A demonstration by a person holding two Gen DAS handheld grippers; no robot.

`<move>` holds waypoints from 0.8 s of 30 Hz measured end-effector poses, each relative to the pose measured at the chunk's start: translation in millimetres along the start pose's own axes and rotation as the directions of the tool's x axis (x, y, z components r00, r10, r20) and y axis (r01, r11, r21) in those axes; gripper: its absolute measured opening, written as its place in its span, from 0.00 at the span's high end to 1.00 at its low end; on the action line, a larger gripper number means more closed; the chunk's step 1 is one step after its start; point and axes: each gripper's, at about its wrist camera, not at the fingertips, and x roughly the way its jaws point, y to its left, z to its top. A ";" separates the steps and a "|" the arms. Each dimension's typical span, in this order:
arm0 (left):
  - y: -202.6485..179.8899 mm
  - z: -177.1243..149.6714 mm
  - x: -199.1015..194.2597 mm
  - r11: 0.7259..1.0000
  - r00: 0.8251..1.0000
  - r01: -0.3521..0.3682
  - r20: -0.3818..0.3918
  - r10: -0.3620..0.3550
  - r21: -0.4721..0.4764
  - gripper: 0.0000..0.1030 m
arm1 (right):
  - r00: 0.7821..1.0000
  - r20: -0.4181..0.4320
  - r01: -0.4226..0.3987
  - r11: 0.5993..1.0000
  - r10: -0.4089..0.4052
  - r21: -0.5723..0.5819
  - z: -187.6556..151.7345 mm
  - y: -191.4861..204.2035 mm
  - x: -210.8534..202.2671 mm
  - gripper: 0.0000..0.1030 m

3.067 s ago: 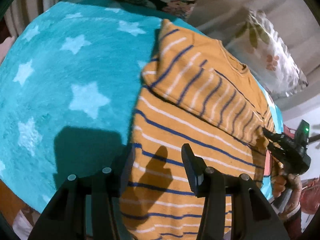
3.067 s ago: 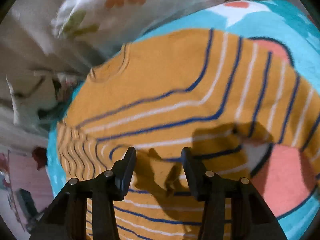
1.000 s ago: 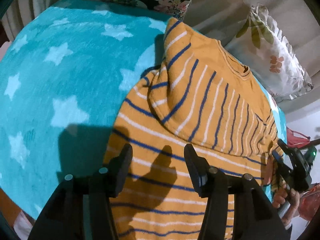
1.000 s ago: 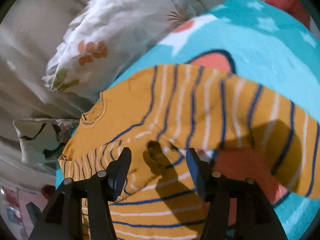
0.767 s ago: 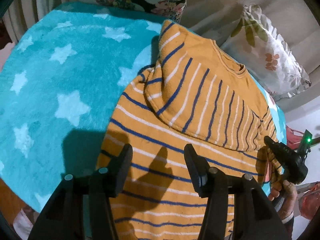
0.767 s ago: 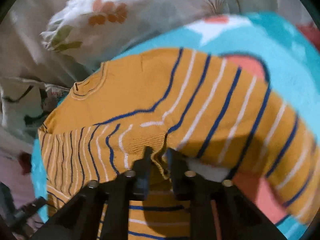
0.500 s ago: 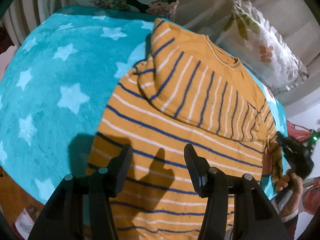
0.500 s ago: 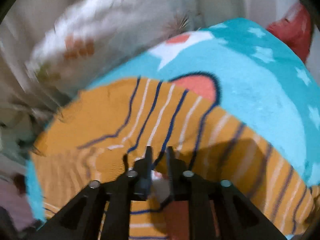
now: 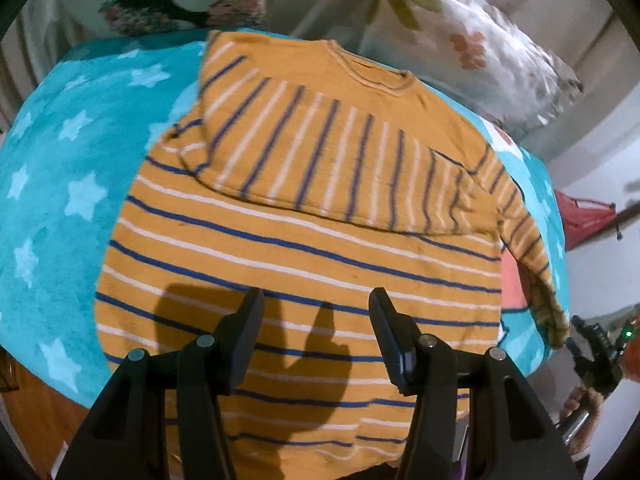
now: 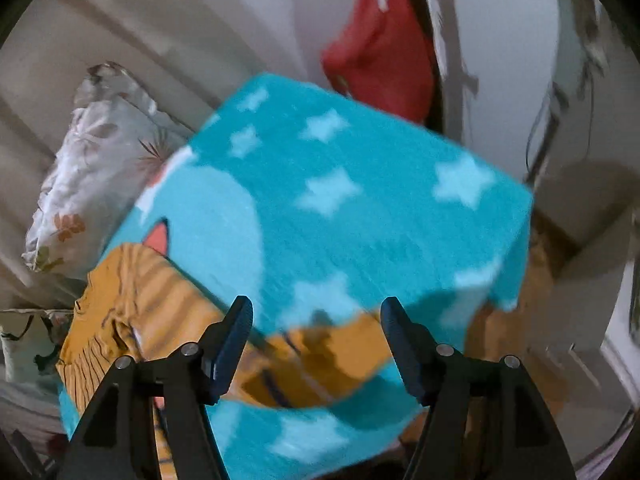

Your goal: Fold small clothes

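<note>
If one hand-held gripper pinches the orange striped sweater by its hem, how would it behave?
Probably floppy: the orange striped sweater already lies with a sleeve folded flat across it. Likely light, being thin knit. It may drag rather than slide on the fuzzy teal blanket.

Left claw (image 9: 316, 320): all black, w/ two flat, thick fingers (image 9: 246, 336) that get thin at the tips. Each finger sits on a chunky black arm w/ slanted sides. Four small round silver screws sit on top, two per side. The right finger has a tiny blue-ish spot on its side.

Right claw (image 10: 316, 328): same look (black, flat fingers (image 10: 230, 344), four silver screws on top). Its jaws are opening w/ nothing between them.

Far off at the edge of the left cam, the right claw shows as a small black thing w/ a green light, and a hand (image 9: 584, 404) on its handle. The pic there is too small to tell more.
</note>
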 end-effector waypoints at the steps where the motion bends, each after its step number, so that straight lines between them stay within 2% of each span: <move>1: -7.2 -0.9 0.1 1.000 1.000 0.004 -0.005 -0.004 0.011 0.48 | 1.000 -0.014 -0.004 1.000 0.004 0.008 -5.6 -2.0 5.5 0.31; 4: -21.4 -2.3 0.4 1.000 1.000 0.007 -0.006 -0.007 0.029 0.48 | 0.997 -0.059 -0.055 0.998 0.057 0.035 -20.2 -13.7 17.7 0.31; 5: -25.5 -2.5 0.1 0.999 1.000 0.007 -0.004 -0.007 0.035 0.48 | 0.997 -0.062 -0.045 0.999 0.047 0.027 -24.0 -12.9 18.7 0.33; 6: -29.5 -3.6 -0.7 0.999 1.000 0.007 -0.002 -0.007 0.040 0.48 | 0.997 -0.063 -0.043 0.999 0.044 0.027 -25.9 -13.8 19.6 0.42; 7: -33.6 -4.7 -1.3 0.999 1.000 0.007 -0.001 -0.007 0.045 0.48 | 0.995 -0.068 -0.072 0.997 0.074 0.034 -27.0 -10.2 20.9 0.79; 8: -37.0 -5.8 -1.6 0.999 1.000 0.008 -0.001 -0.008 0.049 0.48 | 0.993 -0.076 -0.085 0.996 0.088 0.042 -26.5 -16.8 24.3 0.92; 10: -41.5 -6.5 -1.8 0.999 1.000 0.006 -0.001 -0.006 0.053 0.48 | 0.991 -0.068 -0.117 0.992 0.120 0.047 -19.1 -18.6 18.9 0.93; 13: -46.6 -6.5 -7.1 0.998 1.000 -0.002 0.018 0.001 0.057 0.48 | 0.986 0.022 -0.163 0.986 0.163 0.034 4.5 -22.6 -17.0 0.93; 15: -50.3 -5.5 -11.0 0.998 0.999 -0.003 0.035 0.001 0.059 0.48 | 0.967 0.137 -0.220 0.975 0.216 0.010 27.0 -19.6 -61.9 0.98; 16: -52.4 -5.1 -12.4 0.998 0.999 -0.002 0.041 0.000 0.060 0.48 | 0.945 0.228 -0.236 0.971 0.236 -0.026 39.5 -14.7 -94.1 0.99; 19: -57.0 -5.5 -12.3 0.998 0.999 0.002 0.046 -0.005 0.063 0.48 | 0.916 0.330 -0.216 0.974 0.227 -0.071 48.5 -14.5 -137.7 0.98; 22: -61.2 -7.3 -6.0 0.997 1.000 -0.007 0.029 0.004 0.078 0.48 | 0.936 0.326 -0.109 0.989 0.135 -0.097 37.4 -23.0 -139.7 0.97; 24: -63.5 -7.8 1.3 0.997 1.000 -0.007 0.007 0.007 0.082 0.48 | 0.960 0.244 -0.128 0.990 0.140 -0.062 27.1 -34.2 -115.7 0.84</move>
